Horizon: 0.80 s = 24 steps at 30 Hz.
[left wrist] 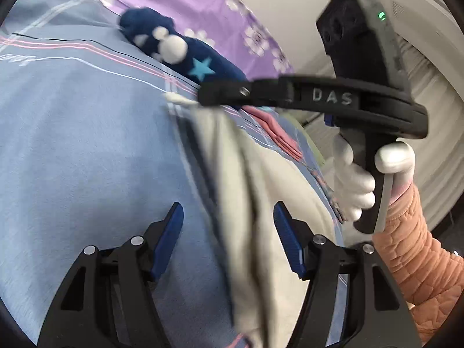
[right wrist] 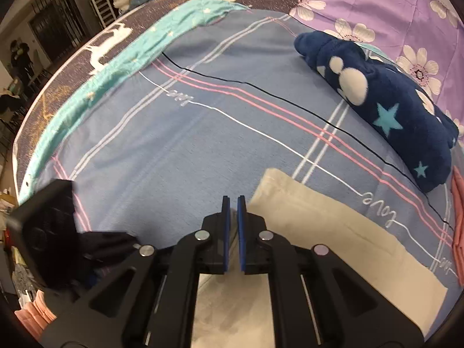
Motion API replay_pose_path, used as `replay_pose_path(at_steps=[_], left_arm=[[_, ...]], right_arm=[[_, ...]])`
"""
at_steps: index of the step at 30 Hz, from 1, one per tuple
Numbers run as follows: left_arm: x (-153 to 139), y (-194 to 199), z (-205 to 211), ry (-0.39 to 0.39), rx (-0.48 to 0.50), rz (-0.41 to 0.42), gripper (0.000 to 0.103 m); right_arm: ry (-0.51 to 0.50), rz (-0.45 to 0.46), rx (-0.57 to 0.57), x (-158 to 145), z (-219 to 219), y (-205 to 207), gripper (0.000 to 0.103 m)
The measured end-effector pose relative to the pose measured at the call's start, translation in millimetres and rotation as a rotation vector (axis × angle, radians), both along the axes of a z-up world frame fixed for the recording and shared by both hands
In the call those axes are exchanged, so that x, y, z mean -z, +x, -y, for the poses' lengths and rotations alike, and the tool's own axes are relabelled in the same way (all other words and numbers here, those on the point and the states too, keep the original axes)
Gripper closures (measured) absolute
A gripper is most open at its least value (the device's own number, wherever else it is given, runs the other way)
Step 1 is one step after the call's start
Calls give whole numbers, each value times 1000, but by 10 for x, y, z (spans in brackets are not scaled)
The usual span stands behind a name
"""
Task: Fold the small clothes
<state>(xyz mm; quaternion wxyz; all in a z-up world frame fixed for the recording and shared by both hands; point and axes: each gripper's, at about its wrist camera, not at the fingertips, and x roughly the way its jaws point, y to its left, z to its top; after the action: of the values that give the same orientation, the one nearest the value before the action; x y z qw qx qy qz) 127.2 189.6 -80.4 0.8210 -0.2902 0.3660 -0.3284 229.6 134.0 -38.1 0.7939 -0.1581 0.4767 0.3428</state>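
Observation:
A cream garment [left wrist: 255,203] hangs in a blurred fold in front of my left gripper [left wrist: 229,214], whose blue jaws stand wide apart with the cloth between them, not pinched. In the right wrist view the cream garment [right wrist: 333,232] lies long and flat on the blue striped bedsheet [right wrist: 174,145]. My right gripper [right wrist: 233,203] has its jaws nearly closed; cream cloth shows under its body, and I cannot tell if the tips pinch it. The right gripper also shows in the left wrist view [left wrist: 208,95], reaching over the cream cloth's top corner.
A navy fleece garment [right wrist: 385,110] with stars lies at the sheet's far right, also in the left wrist view [left wrist: 185,55]. A purple flowered cover [right wrist: 406,14] lies behind it. Pink cloth [right wrist: 458,226] lies at the right edge. The left gripper's body [right wrist: 49,232] is at the lower left.

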Motion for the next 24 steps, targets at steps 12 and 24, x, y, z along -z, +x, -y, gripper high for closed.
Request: replay_pose_path(at_steps=[12, 24], left_arm=[[159, 196, -74, -111, -39, -72, 68], [183, 163, -100, -103, -33, -79, 67]], right_arm=[[118, 299, 65, -354, 844, -1028, 62], [-209, 450, -140, 612, 543, -2667, 54]])
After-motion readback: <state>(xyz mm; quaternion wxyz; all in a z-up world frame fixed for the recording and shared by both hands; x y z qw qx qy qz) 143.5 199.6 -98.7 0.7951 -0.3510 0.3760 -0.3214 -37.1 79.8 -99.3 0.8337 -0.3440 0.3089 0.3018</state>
